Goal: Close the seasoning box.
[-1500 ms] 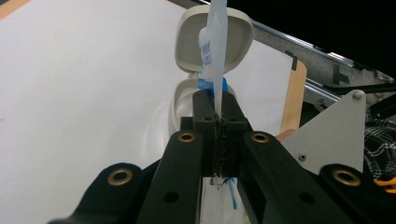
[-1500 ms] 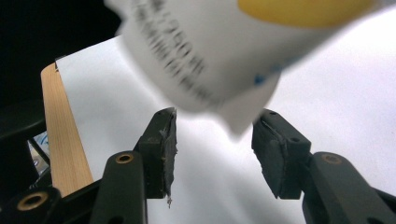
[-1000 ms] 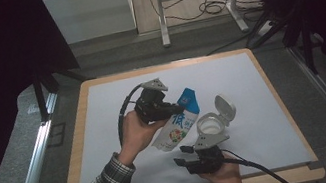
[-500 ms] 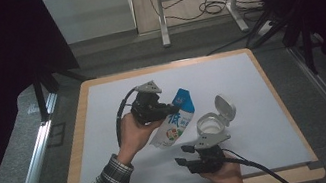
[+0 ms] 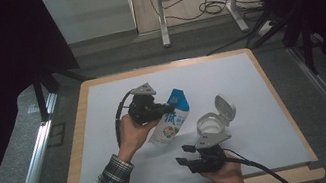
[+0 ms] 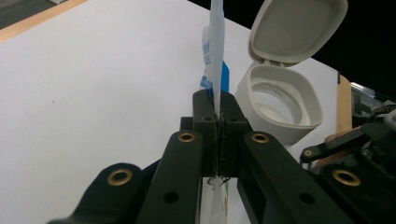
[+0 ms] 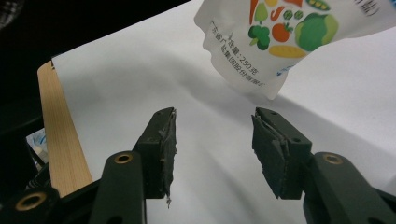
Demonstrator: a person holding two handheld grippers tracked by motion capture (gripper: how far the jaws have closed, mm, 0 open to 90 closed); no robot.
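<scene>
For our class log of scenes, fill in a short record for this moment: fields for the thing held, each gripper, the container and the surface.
held thing: white and blue printed plastic pouch, pinched along its thin edge
left gripper: shut on the pouch
right gripper: open, nothing between its jaws
container: white plastic tub with hinged lid, lid up, standing beside the pouch
surface: white mat on a wood-edged table
</scene>
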